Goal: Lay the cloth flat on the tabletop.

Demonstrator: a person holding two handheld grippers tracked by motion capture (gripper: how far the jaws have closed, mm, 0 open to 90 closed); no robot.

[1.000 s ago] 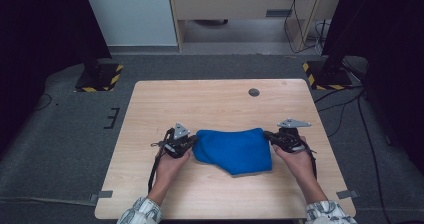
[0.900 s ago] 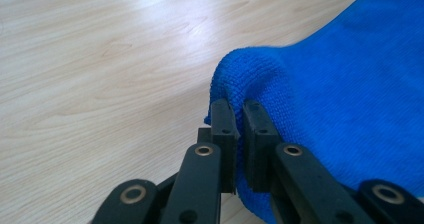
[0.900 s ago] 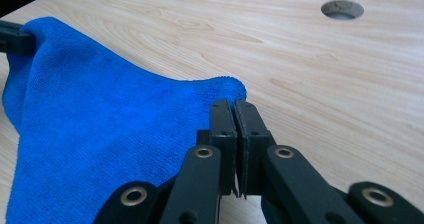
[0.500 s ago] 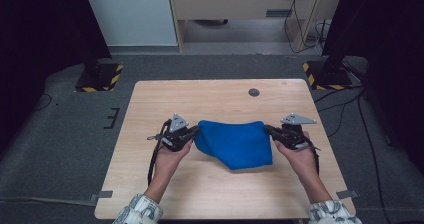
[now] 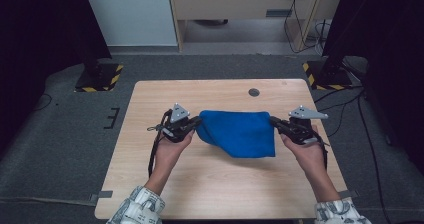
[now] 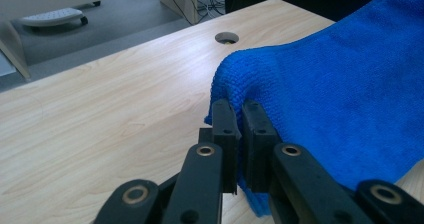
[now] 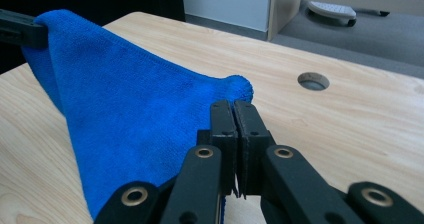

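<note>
blue cloth (image 5: 239, 133) held taut between both hands above the tabletop (image 5: 150, 99), lower edge hanging toward the wood. left gripper (image 5: 192, 126) clamped on its left corner, right gripper (image 5: 274, 121) clamped on the right corner; jaws narrow, pinching fabric in both gripper views. step in hand, as i read it: lift and spread before a fold. next move calls for equal height on both sides, grip kept firm, then laying the hanging edge down flat.
</note>
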